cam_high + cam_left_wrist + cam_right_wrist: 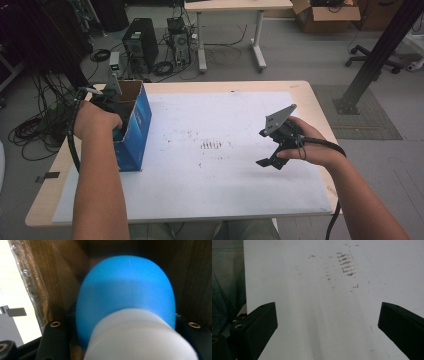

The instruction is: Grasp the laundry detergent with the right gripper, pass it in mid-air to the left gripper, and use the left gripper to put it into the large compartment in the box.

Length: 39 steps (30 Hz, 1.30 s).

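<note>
Looks about halfway through. Left gripper [111, 111] sunk into the open top of the blue box [134, 131] at the table's [310, 100] left edge, fingers [53, 340] pinching a blue-and-white bulb-shaped thing [127, 307], brown cardboard walls close on both sides of them. Can't tell if going in or coming out, but not let go yet. Right gripper [272, 150] hanging over the stained white sheet [317, 302], fingers [259, 325] spread wide, nothing between them.
</note>
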{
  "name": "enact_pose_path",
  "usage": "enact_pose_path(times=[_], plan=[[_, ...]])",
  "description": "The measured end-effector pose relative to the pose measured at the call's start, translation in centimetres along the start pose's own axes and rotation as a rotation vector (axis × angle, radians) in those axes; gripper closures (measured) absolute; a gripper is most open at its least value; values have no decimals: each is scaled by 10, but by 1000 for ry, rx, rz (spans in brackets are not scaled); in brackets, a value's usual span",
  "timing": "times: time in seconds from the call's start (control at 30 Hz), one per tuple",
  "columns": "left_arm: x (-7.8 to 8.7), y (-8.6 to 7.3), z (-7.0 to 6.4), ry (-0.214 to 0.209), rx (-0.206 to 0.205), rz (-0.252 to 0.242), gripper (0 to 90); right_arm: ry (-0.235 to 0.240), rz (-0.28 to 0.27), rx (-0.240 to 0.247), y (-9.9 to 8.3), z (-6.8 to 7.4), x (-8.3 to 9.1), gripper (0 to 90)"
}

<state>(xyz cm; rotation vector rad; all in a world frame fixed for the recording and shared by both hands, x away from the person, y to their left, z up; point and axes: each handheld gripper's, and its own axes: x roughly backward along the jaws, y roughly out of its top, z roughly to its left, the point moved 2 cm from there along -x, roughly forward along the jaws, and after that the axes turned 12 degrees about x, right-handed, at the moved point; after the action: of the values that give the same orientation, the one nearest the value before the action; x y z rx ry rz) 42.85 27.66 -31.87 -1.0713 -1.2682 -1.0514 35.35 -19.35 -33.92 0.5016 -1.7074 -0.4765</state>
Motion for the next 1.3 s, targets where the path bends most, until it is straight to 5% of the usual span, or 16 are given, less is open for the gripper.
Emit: enact_pose_path(times=[1.3], plan=[[25, -9, -2, -3, 4, -43, 258, -9, -18, 3, -1, 4, 5, 24]])
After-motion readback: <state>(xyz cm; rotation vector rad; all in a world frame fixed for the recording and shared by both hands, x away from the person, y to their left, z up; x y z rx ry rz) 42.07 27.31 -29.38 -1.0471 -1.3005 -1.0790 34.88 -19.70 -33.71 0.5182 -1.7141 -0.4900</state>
